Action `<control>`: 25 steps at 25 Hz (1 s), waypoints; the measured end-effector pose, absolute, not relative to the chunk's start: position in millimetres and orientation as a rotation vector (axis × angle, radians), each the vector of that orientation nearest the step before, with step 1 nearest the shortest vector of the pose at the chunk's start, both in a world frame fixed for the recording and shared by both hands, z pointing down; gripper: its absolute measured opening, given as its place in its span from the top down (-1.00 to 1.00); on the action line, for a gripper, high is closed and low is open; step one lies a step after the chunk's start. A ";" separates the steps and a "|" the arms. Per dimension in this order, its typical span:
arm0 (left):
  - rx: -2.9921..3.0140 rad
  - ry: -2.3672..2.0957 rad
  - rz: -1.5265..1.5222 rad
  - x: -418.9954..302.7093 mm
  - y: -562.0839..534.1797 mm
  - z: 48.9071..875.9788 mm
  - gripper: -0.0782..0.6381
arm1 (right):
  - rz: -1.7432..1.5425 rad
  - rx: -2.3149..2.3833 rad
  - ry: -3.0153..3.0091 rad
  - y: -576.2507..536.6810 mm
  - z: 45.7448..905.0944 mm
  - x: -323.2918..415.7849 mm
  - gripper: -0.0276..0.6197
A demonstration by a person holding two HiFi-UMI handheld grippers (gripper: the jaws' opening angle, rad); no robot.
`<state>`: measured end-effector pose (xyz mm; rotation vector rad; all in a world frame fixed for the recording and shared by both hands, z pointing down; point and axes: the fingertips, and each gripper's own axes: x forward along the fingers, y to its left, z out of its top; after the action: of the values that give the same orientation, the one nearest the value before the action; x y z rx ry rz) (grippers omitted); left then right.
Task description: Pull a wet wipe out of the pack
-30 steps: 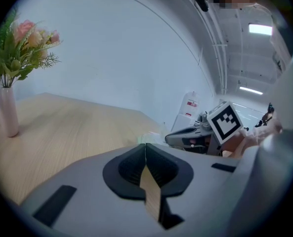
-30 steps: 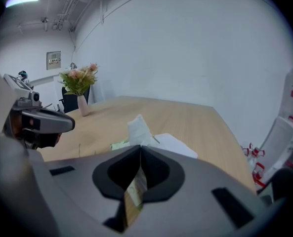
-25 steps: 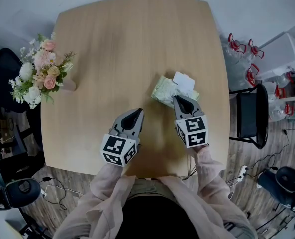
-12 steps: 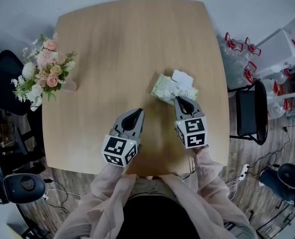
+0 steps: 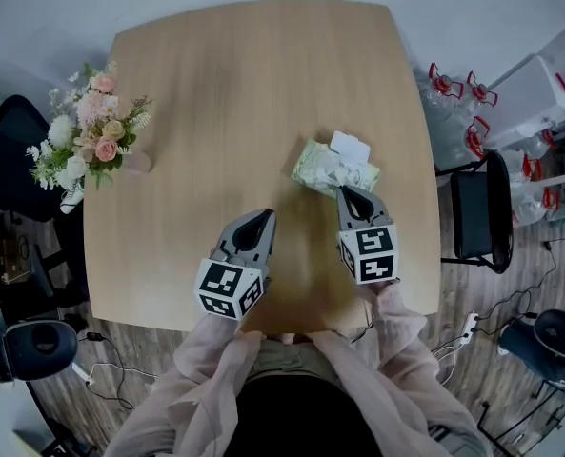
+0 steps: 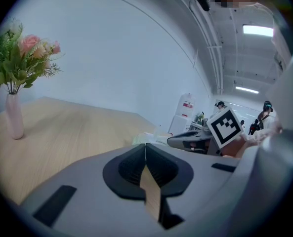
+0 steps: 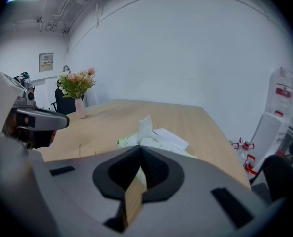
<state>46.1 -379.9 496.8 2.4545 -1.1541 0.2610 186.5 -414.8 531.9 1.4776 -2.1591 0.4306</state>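
A pale green wet wipe pack [image 5: 326,168] lies on the right half of the wooden table [image 5: 225,93], its white lid flap [image 5: 351,148] folded open. In the right gripper view a white wipe [image 7: 145,125] stands up from the pack [image 7: 162,141]. My right gripper [image 5: 347,191] is shut, its tip at the pack's near edge, with nothing visibly between its jaws [image 7: 140,151]. My left gripper [image 5: 265,215] hovers shut and empty over bare table to the pack's left. In the left gripper view [image 6: 146,146] the right gripper [image 6: 193,139] shows beside the pack [image 6: 145,138].
A vase of pink and white flowers [image 5: 87,139] stands at the table's left edge. A black chair [image 5: 480,219] and water bottles with red handles [image 5: 456,98] are off the table's right side. Another dark chair [image 5: 4,150] sits at the left.
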 end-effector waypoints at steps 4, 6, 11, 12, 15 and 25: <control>2.459 -1.152 0.259 46.2 -377.7 495.0 0.74 | 0.425 1.479 -2.159 -412.0 529.1 186.0 0.88; 2.462 -1.149 0.258 46.2 -377.3 494.5 0.74 | 0.422 1.480 -2.156 -410.3 528.7 185.8 0.88; 2.470 -1.144 0.256 45.7 -375.4 492.9 0.74 | 0.426 1.483 -2.155 -405.3 529.1 184.5 0.88; 2.472 -1.144 0.256 45.7 -374.9 492.8 0.74 | 0.427 1.483 -2.156 -404.2 529.2 184.3 0.88; 2.473 -1.142 0.254 45.5 -373.7 492.3 0.74 | 0.430 1.481 -2.155 -401.9 529.7 183.8 0.88; 2.479 -1.135 0.257 44.0 -368.0 490.8 0.74 | 0.439 1.486 -2.151 -394.8 529.1 182.3 0.88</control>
<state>44.0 -368.0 490.8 2.4789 -1.1350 0.2570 182.3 -394.8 529.1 1.4856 -2.1508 0.4389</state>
